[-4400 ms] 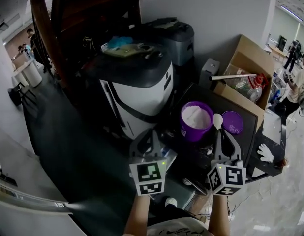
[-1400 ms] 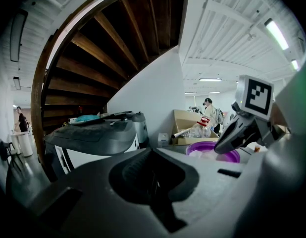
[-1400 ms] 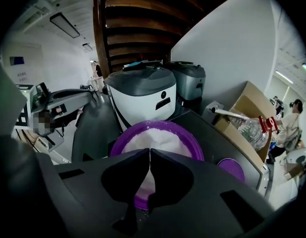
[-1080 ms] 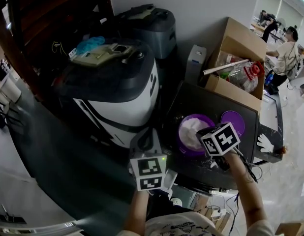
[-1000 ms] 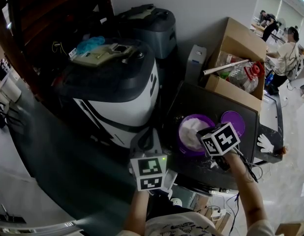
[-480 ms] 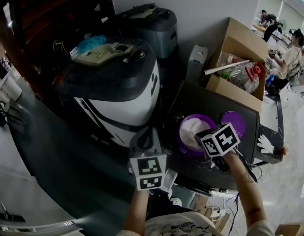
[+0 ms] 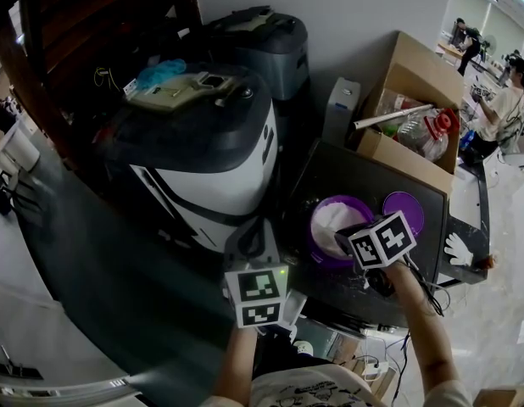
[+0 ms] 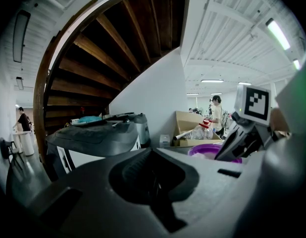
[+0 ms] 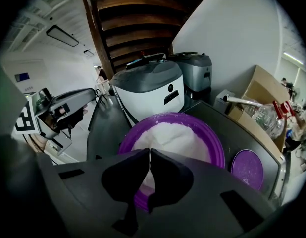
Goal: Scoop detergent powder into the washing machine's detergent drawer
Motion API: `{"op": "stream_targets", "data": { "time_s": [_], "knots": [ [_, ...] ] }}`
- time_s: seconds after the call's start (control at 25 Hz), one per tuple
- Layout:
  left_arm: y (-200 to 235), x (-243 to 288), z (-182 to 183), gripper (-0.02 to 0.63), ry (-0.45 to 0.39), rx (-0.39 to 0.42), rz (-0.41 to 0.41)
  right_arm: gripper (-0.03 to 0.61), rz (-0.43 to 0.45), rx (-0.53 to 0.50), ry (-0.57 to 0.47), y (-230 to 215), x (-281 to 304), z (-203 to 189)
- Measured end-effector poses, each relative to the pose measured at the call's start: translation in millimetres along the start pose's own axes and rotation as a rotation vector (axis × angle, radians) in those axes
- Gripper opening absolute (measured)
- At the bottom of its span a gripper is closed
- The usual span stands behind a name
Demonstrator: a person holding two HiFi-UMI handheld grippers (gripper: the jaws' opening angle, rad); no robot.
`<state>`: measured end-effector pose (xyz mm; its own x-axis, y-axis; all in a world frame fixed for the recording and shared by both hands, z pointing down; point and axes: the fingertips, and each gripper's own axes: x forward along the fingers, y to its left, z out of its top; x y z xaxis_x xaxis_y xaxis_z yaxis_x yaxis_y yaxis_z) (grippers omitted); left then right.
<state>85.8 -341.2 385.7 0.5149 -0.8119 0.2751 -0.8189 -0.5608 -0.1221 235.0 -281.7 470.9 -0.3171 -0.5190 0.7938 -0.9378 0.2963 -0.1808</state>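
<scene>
Nearest, the left tool hangs idle by the person's body, its jaws pressed together on nothing; the right tool tips down over the round purple plastic tub, jaws pinched on a pale sliver that I take for a thin white scoop handle; the scoop's bowl is hidden beneath the jaws, so how full it is cannot be told. The white detergent powder sits heaped in that tub on the dark table, with the flat purple lid just beside it; beyond stands the white and black washing machine, and no view shows an open drawer on it.

The likely trouble is spillage: the heap reaches near the rim, so a steep or hurried lift would push powder over the edge onto the table; the handle is held only at its thin end, so a loaded bowl could twist in the pinch and shed its load on the way across the gap to the machine; a drag against the rim could shift the tub, since the other tool is not steadying it. Farther off, the open brown cardboard box poses no risk.
</scene>
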Motion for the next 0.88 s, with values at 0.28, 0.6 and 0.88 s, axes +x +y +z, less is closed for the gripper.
{"op": "stream_targets", "data": {
  "time_s": [0.28, 0.6, 0.88],
  "knots": [
    [-2.2, -2.3, -1.2, 0.002, 0.004, 0.000, -0.002, 0.020, 0.010, 0.036, -0.030, -1.1, -2.3, 0.9],
    [-3.9, -5.5, 1.7, 0.002, -0.002, -0.005, -0.005, 0.020, 0.050, 0.125, -0.091, -2.3, -13.7, 4.9],
    [-7.6, -7.7, 6.3, 0.002, -0.014, -0.010, -0.009, 0.020, 0.131, 0.296, -0.195, -0.1, -19.7, 8.4]
  ]
}}
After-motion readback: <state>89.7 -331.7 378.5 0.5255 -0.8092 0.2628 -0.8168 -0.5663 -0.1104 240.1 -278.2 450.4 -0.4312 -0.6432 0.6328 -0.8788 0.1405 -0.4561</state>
